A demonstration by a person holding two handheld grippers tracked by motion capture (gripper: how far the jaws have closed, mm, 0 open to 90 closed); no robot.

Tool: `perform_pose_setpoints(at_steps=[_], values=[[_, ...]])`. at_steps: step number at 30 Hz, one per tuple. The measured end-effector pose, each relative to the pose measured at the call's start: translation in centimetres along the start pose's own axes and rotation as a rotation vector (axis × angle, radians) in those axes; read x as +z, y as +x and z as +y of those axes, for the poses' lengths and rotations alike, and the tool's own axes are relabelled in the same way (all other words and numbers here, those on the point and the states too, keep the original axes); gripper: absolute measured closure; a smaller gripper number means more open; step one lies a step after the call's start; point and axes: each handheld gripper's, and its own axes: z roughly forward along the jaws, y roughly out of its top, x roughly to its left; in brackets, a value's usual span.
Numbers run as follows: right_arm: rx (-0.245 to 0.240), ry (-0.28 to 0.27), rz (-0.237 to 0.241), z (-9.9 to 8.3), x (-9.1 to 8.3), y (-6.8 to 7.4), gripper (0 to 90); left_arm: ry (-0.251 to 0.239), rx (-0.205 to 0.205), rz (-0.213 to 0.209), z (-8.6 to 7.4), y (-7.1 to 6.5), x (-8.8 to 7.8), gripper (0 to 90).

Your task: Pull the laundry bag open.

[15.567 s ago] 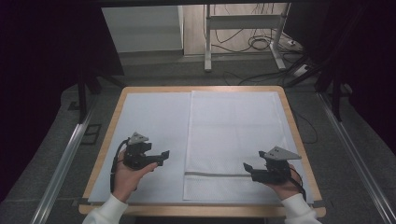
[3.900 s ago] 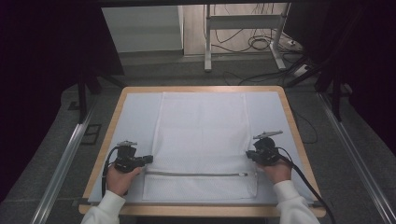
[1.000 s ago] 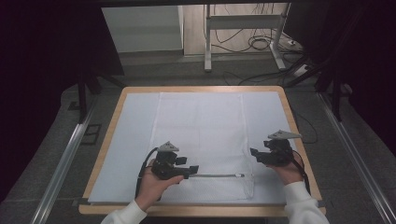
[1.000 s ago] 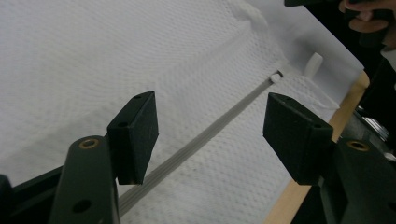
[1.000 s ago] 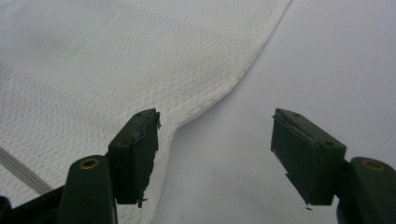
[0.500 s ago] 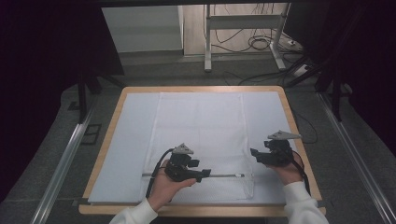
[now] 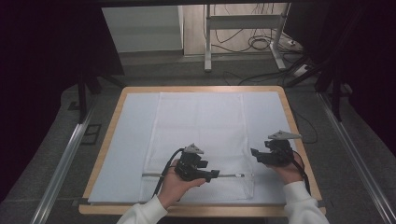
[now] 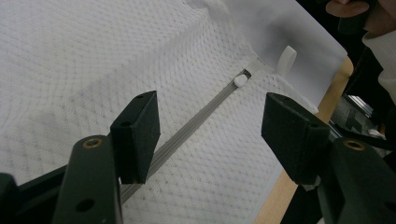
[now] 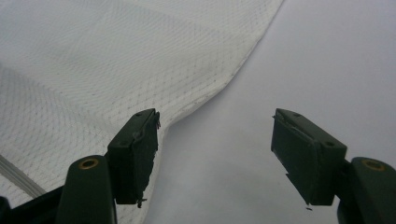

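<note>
Left gripper (image 7: 212, 174) slid right along zipper (image 8: 196, 122), jaws apart

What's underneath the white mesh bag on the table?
The mesh bag lies flat on a pale sheet covering the wooden table. Whether anything is inside it can't be seen.

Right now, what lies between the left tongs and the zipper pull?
In the left gripper view, only a stretch of grey zipper track on the white mesh bag runs from the open left tongs to the white zipper pull.
</note>
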Motion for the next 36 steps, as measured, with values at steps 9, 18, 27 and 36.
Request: perform_pose_setpoints(at_steps=[9,18,27,36], values=[[0.005,0.004,-0.005,-0.1,0.1,-0.1,31.2,0.010,0.007,0.012,0.5,-0.3,1.3,37.9],[0.001,0.007,-0.016,-0.1,0.1,-0.2,31.1,0.039,0.016,0.002,1.0,-1.2,3.0,39.0],[0.002,0.004,-0.022,-0.2,0.0,-0.3,31.1,0.055,0.026,-0.008,1.5,-1.8,4.1,40.3],[-0.001,0.005,-0.026,-0.2,0.0,-0.3,31.1,0.071,0.016,-0.029,1.6,-2.2,5.1,41.8]])
